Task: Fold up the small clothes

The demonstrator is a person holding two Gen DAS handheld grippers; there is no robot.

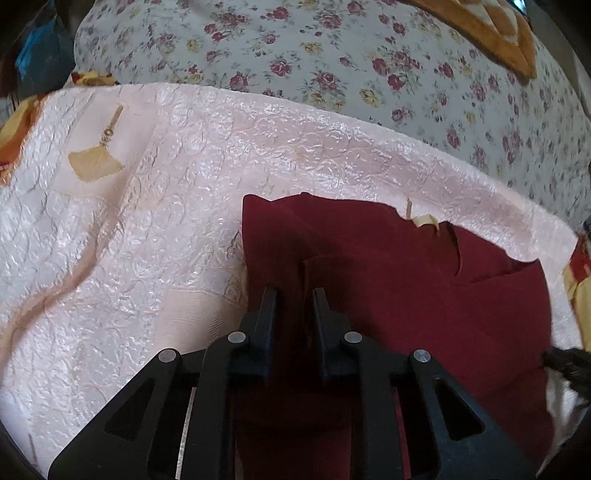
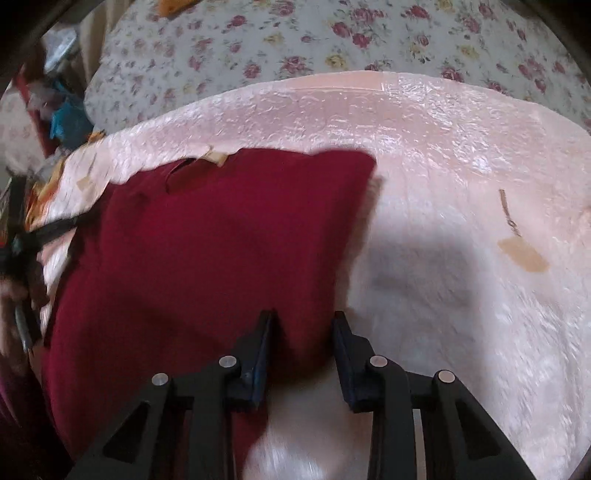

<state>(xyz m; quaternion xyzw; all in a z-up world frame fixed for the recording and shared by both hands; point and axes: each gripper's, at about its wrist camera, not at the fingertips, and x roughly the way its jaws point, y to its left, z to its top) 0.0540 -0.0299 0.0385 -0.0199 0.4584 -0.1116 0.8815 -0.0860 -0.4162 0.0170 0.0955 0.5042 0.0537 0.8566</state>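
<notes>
A dark red garment (image 1: pixel 388 266) lies on a shiny pale pink cloth (image 1: pixel 155 206). In the left wrist view my left gripper (image 1: pixel 294 295) hovers over the garment's left part, jaws a little apart, with a raised fold of red fabric (image 1: pixel 308 280) between them. In the right wrist view the same red garment (image 2: pixel 207 243) lies to the left, and my right gripper (image 2: pixel 304 317) is open over its lower right corner, with fabric lying between the fingers but not pinched. The other gripper shows blurred at the far left (image 2: pixel 22 243).
The pink cloth (image 2: pixel 461 184) lies on a floral bedspread (image 1: pixel 332 55), which also shows in the right wrist view (image 2: pixel 295 40). An orange checked cushion (image 1: pixel 491 33) sits at the far right. Clutter in blue and red shows beyond the bed's left edge (image 2: pixel 62 118).
</notes>
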